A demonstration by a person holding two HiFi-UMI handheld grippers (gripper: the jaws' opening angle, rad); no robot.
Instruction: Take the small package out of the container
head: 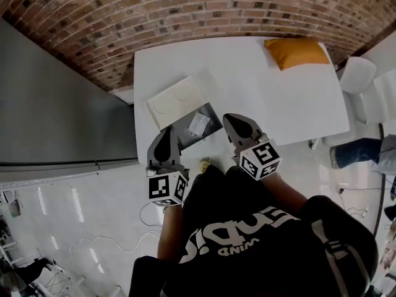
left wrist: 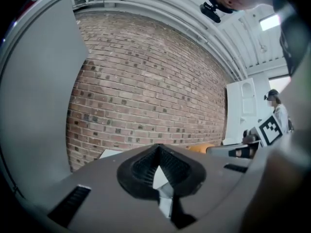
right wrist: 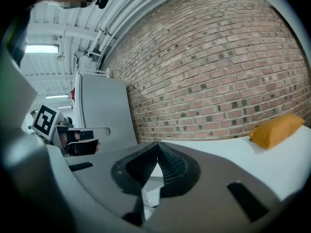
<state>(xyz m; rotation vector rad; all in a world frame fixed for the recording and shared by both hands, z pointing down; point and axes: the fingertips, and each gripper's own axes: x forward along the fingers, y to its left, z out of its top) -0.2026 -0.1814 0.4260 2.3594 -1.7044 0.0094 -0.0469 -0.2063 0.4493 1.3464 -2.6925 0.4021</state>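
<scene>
The small package (head: pixel 199 124) lies in the open grey container (head: pixel 189 138) near the counter's (head: pixel 278 104) front edge. I have 2 tools, left (head: pixel 167 133) and right (head: pixel 233 122), closed and empty, flanking it, ready to reach in.

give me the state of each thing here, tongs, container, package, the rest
left tongs: shut, empty
right tongs: shut, empty
container: open, on the table
small package: inside the container
white flat sheet: lying beside the container
orange pouch: lying at the table's far corner
</scene>
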